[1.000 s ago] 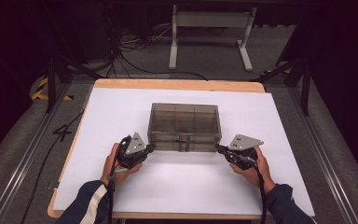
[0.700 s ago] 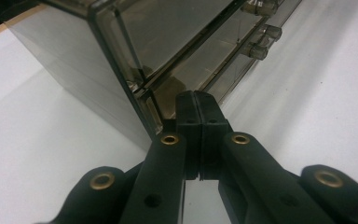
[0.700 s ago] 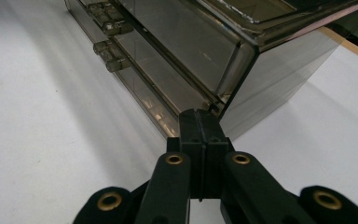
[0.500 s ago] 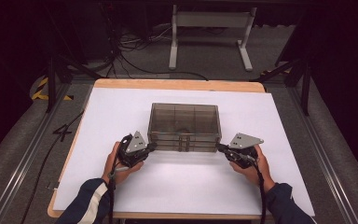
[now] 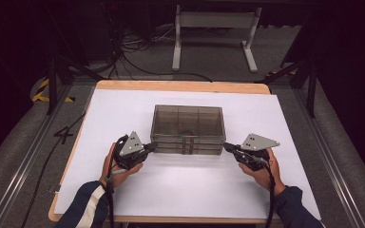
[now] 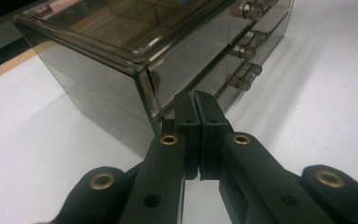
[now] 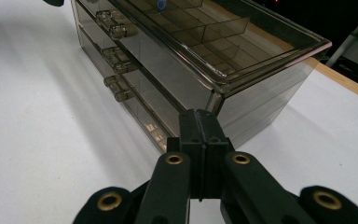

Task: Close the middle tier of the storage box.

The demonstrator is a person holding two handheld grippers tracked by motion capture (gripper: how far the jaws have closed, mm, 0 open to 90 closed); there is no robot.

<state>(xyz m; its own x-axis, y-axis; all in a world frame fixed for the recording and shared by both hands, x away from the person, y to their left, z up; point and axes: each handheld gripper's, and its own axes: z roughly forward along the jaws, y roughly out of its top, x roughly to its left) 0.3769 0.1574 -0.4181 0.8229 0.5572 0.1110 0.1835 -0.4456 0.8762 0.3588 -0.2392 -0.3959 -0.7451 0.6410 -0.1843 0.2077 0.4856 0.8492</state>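
I hold the left claw [image 6: 196,100] and right claw [image 7: 199,116] closed, empty, at the smoked drawer box's [image 5: 188,122] front corners.

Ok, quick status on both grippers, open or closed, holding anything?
Left gripper: closed, holding nothing, tips at the front left corner of the smoky drawer box.
Right gripper: closed, holding nothing, tips at the box's front right corner.

A small dark item inside the smoky drawer box [image 5: 188,129] (top compartment) is too blurred to identify.
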